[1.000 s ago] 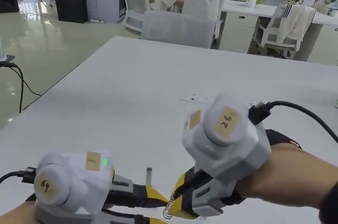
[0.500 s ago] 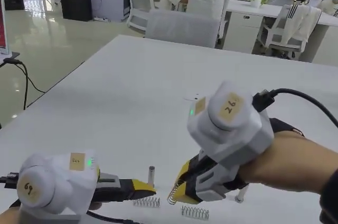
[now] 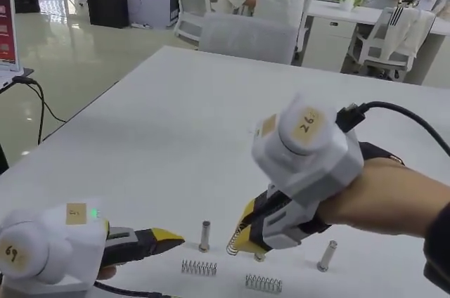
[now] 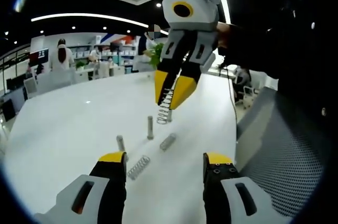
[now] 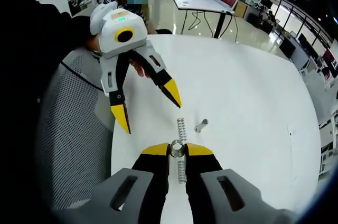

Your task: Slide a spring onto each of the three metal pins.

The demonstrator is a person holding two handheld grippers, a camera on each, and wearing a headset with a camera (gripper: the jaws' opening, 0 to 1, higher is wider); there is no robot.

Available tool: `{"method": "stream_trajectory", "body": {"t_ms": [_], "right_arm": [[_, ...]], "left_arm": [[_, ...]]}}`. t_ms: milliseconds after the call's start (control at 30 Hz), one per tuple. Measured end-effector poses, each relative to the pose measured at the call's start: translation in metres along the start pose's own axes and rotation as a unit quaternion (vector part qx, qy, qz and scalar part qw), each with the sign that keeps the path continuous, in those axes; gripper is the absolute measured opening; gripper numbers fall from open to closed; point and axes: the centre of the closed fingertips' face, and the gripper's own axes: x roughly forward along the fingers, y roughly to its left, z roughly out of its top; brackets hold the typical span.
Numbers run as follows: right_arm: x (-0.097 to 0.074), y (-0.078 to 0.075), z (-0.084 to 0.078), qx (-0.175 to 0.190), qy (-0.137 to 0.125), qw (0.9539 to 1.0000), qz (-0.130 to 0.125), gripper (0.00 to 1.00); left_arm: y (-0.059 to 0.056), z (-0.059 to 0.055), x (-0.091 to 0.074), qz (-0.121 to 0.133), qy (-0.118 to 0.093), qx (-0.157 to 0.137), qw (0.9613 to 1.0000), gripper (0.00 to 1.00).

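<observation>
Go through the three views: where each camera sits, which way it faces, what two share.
Head view: on the headset, looking forward and down over the table; forearm, left gripper, right gripper show.
Left gripper view: on the left gripper, facing the right gripper and pins; own jaws open.
Right gripper view: on the right gripper, facing the left gripper; own jaws clamp a spring.
Both gripper views show that spring.

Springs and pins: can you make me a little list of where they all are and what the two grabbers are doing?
Pins: three, standing on the white table; left pin and right pin bare, middle pin partly hidden by the right gripper
Held spring: pinched in the right gripper's fingers, near the middle pin
Loose springs: two, lying flat on the table
Left gripper: open, holding nothing
</observation>
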Motion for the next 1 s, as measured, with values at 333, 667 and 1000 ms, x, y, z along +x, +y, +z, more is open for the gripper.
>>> {"method": "stream_trajectory", "body": {"t_ms": [333,667,1000], "right_arm": [[0.002,-0.019,0.01,-0.007,0.002,0.9999,-0.008,0.08],[0.014,-0.035,0.023,-0.017,0.009,0.9997,-0.012,0.08],[0.034,-0.044,0.025,-0.02,0.023,0.9995,-0.004,0.08]], "left_arm": [[0.005,-0.004,-0.009,0.03,-0.008,-0.021,0.9993,0.6],[0.001,-0.009,-0.01,0.043,-0.015,-0.039,0.9982,0.65],[0.001,-0.007,-0.011,0.051,-0.021,-0.044,0.9975,0.69]]}}
